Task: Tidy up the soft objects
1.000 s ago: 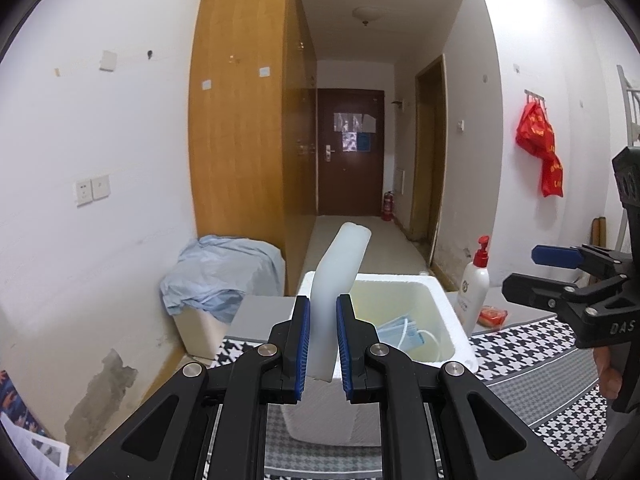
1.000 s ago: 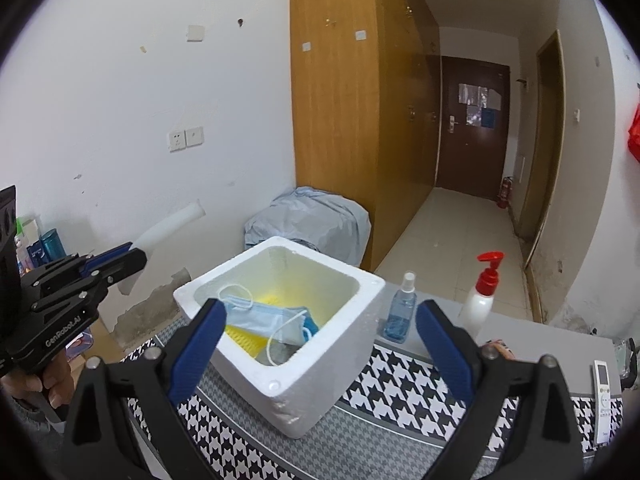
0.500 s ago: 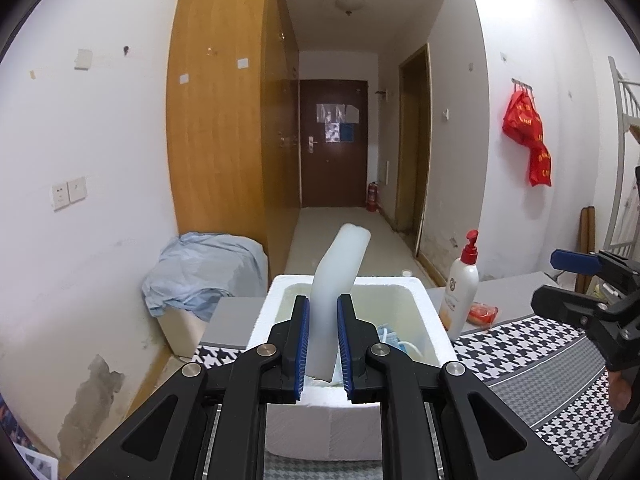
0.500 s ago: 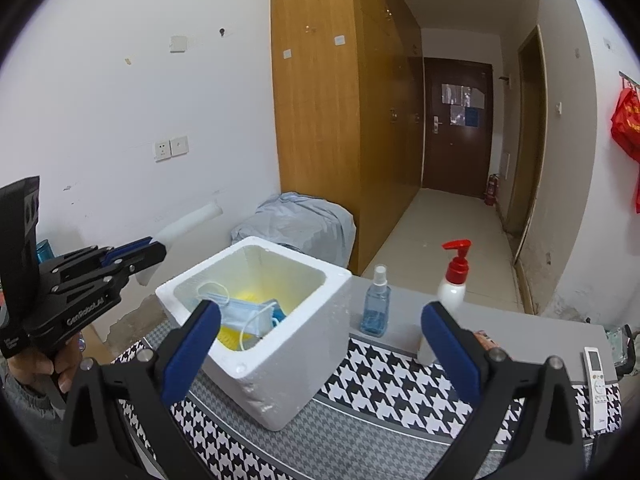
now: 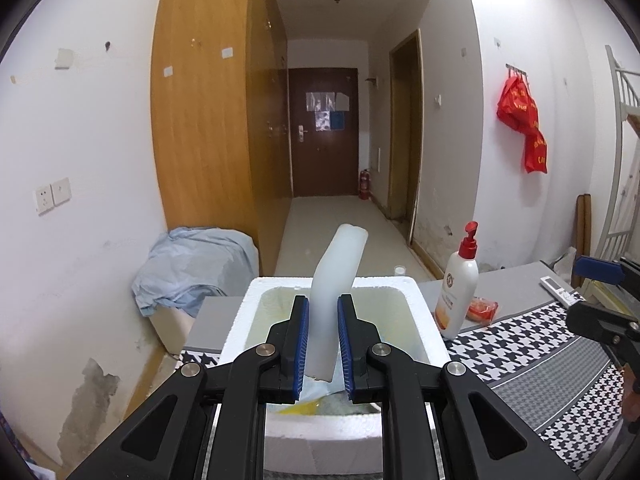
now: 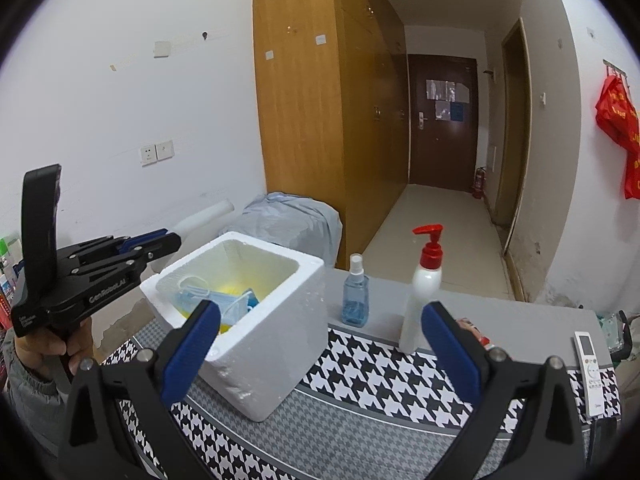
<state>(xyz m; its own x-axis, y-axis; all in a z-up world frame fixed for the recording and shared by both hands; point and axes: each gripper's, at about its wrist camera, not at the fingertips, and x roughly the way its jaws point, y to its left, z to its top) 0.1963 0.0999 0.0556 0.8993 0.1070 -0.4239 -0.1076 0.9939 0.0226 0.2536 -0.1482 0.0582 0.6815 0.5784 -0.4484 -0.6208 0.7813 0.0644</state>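
Left gripper (image 5: pixel 322 342) carrying the foam tube (image 5: pixel 334 292) nearer, now over the foam box (image 5: pixel 428 312), right gripper (image 6: pixel 320 344) also closer

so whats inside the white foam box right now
The foam box holds blue face masks lying on something yellow. The box's near wall and the masks cover the bottom, so anything beneath cannot be seen.

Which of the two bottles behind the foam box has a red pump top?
The taller white bottle, right of the small blue spray bottle, which has a clear cap and blue liquid.
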